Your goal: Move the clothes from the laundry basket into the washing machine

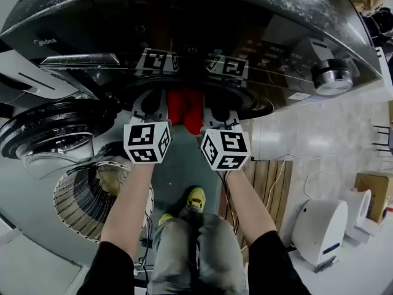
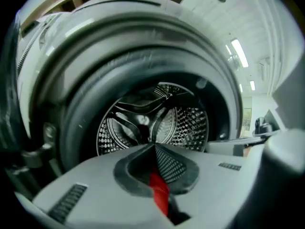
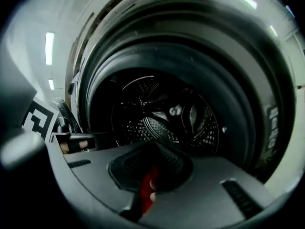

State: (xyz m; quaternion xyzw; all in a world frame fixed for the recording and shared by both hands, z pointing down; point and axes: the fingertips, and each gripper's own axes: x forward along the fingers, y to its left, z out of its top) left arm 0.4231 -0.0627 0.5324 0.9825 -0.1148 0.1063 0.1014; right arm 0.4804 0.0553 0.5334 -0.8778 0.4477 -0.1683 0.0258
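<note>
A red garment [image 1: 186,108] hangs between my two grippers, right in front of the washing machine's [image 1: 202,17] open drum mouth. My left gripper [image 1: 151,103] is shut on the garment's left part, and red cloth [image 2: 159,194] shows pinched between its closed jaws [image 2: 155,149]. My right gripper [image 1: 220,110] is shut on the right part, with a red fold [image 3: 147,191] caught in its jaws [image 3: 155,146]. Both gripper views look straight into the perforated steel drum [image 2: 152,123] [image 3: 167,113], which looks bare. The laundry basket [image 1: 77,204] stands at lower left with a pale garment [image 1: 113,176] in it.
The machine's round door [image 1: 55,131] is swung open to the left, above the basket. The dark rubber door seal [image 2: 86,99] rings the drum mouth. A wooden slatted panel [image 1: 270,180] and a white appliance [image 1: 319,229] stand to the right. The person's legs and a yellow shoe [image 1: 196,198] are below.
</note>
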